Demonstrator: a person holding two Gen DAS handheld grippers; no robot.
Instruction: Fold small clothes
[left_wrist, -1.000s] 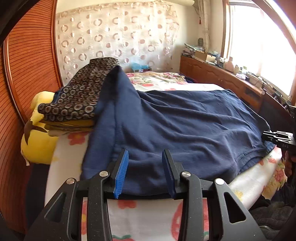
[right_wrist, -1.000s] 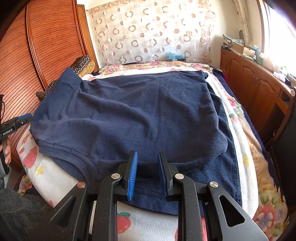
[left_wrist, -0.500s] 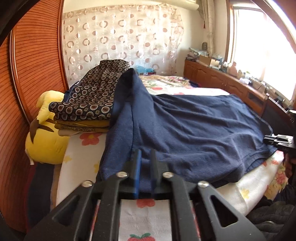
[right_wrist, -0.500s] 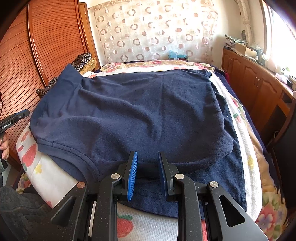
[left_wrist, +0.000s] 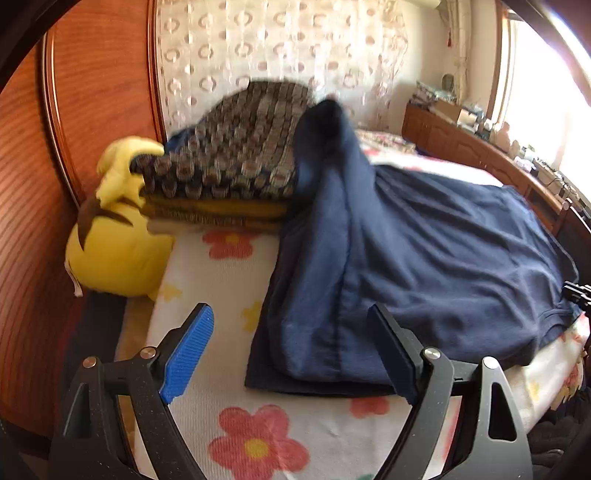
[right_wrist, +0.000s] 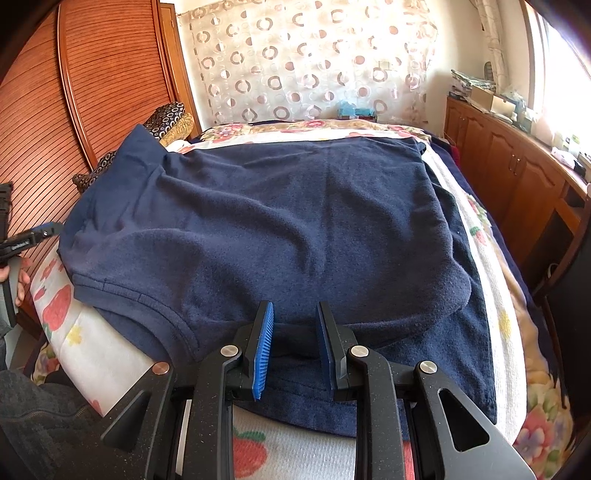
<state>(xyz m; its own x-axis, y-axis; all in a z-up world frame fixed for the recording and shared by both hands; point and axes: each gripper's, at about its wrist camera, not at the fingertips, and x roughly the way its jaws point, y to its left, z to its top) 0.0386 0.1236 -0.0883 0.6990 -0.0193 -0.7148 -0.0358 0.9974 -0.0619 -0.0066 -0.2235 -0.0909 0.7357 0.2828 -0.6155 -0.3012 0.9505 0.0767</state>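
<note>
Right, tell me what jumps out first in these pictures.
A big navy shirt lies spread across the flowered bed cover, its sleeve draped up over a pile of folded clothes. A yellow plush toy sits wedged beside that pile, against the wooden headboard.

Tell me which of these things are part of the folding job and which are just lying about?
Part of the job:
- navy shirt, spread on the bed
- left hand-held gripper, jaws opening, nothing pinched
- right hand-held gripper, at the shirt's near edge

Lying about:
- yellow plush toy
- stack of folded patterned cloths
- flowered blanket
- wooden cabinets
</note>
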